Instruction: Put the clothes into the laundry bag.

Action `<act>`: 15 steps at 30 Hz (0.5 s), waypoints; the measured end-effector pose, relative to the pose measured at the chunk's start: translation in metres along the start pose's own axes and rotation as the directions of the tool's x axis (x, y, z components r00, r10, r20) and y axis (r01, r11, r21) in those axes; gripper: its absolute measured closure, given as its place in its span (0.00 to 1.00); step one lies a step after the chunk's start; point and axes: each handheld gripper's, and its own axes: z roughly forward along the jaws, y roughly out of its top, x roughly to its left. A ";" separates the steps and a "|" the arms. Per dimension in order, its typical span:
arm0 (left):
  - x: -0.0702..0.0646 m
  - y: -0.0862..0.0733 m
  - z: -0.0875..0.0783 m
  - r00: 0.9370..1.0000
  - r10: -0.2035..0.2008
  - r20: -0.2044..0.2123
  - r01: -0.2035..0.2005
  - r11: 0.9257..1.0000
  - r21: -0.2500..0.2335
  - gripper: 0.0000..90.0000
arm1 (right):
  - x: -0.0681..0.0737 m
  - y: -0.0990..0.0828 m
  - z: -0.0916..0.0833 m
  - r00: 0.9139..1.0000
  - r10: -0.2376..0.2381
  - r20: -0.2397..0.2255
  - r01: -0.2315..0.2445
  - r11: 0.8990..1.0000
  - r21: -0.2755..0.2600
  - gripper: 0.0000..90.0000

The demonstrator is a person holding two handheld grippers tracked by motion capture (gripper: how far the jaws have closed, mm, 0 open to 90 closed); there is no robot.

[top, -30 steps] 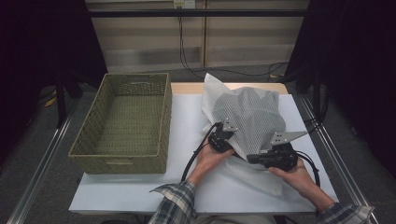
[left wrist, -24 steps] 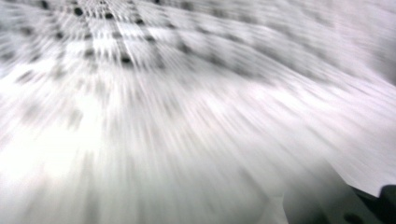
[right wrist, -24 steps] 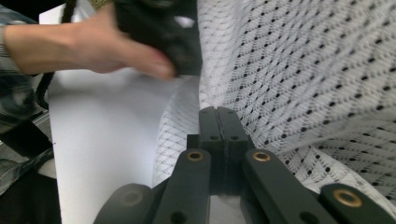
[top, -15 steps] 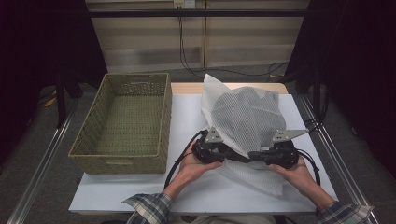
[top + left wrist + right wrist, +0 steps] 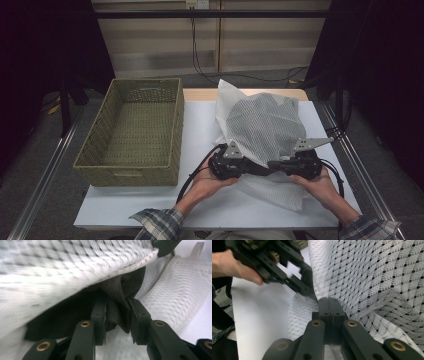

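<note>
A white mesh laundry bag (image 5: 260, 120) lies puffed up on the white table (image 5: 150, 205), with a dark cloth (image 5: 117, 290) inside its near opening. My left gripper (image 5: 252, 168) reaches into that opening from the left. In the left gripper view its jaws (image 5: 117, 312) have just been closing and now pinch a fold of the dark cloth under the mesh (image 5: 62, 272). My right gripper (image 5: 272, 164) faces it from the right, shut flat on the bag's mesh edge (image 5: 374, 277), as the right gripper view shows (image 5: 329, 305).
An empty green woven basket (image 5: 127, 172) stands at the table's left. Cables hang at the back wall behind the table. A metal rail (image 5: 360, 165) runs along the table's right side.
My left gripper has drawn back a little toward the person, from the bag's left side to its front opening, close to the right gripper. The right gripper has stayed put.
</note>
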 end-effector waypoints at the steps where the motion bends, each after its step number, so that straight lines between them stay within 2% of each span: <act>1: 0.000 0.001 -0.004 1.000 0.000 0.000 0.000 1.000 -0.005 0.76 | 0.000 0.000 0.000 1.000 0.000 -0.001 0.000 1.000 -0.001 1.00; 3: 0.000 0.001 -0.002 1.000 0.012 -0.004 -0.012 1.000 0.001 0.81 | 0.001 0.000 0.002 1.000 0.001 0.002 -0.001 1.000 0.004 1.00; 5: -0.001 0.000 0.007 1.000 0.012 0.015 -0.013 1.000 0.018 0.92 | 0.001 0.001 0.003 1.000 -0.003 0.000 0.003 1.000 0.008 1.00; 6: -0.001 0.000 0.014 1.000 0.018 0.021 -0.018 1.000 0.025 0.95 | 0.001 0.001 0.004 1.000 -0.005 0.002 0.005 1.000 0.008 1.00; 7: -0.002 0.000 0.019 0.999 0.021 0.034 -0.022 0.999 0.038 0.96 | 0.001 0.001 0.004 1.000 -0.001 0.000 0.001 1.000 0.008 1.00; 9: -0.005 0.002 0.035 0.999 0.023 0.034 -0.024 0.999 0.037 0.97 | 0.002 0.001 0.005 1.000 -0.003 -0.006 0.003 1.000 0.008 1.00; 10: -0.004 0.004 0.040 0.999 0.030 0.037 -0.032 0.997 0.073 0.97 | 0.003 0.001 0.005 1.000 -0.004 -0.011 0.004 1.000 0.008 1.00; 11: -0.003 0.005 0.049 0.999 0.019 0.028 -0.021 0.998 0.065 0.97 | 0.004 0.001 0.005 1.000 -0.005 -0.015 0.006 1.000 0.009 1.00; 12: 0.001 0.006 0.055 1.000 0.020 0.002 -0.020 0.994 0.103 0.97 | 0.005 0.001 0.005 1.000 -0.007 -0.019 0.008 1.000 0.011 1.00; 13: 0.008 0.007 0.060 1.000 0.019 0.002 -0.019 0.993 0.118 0.97 | 0.006 0.001 0.005 1.000 -0.007 -0.025 0.008 1.000 0.012 1.00; 14: 0.011 0.008 0.065 1.000 -0.026 -0.009 0.027 0.996 0.085 0.97 | 0.007 0.000 0.005 0.999 -0.010 -0.035 0.010 1.000 0.012 1.00; 15: 0.015 0.011 0.067 0.999 -0.032 -0.031 0.035 0.996 0.088 0.97 | 0.009 0.000 0.005 0.999 -0.012 -0.041 0.013 1.000 0.013 1.00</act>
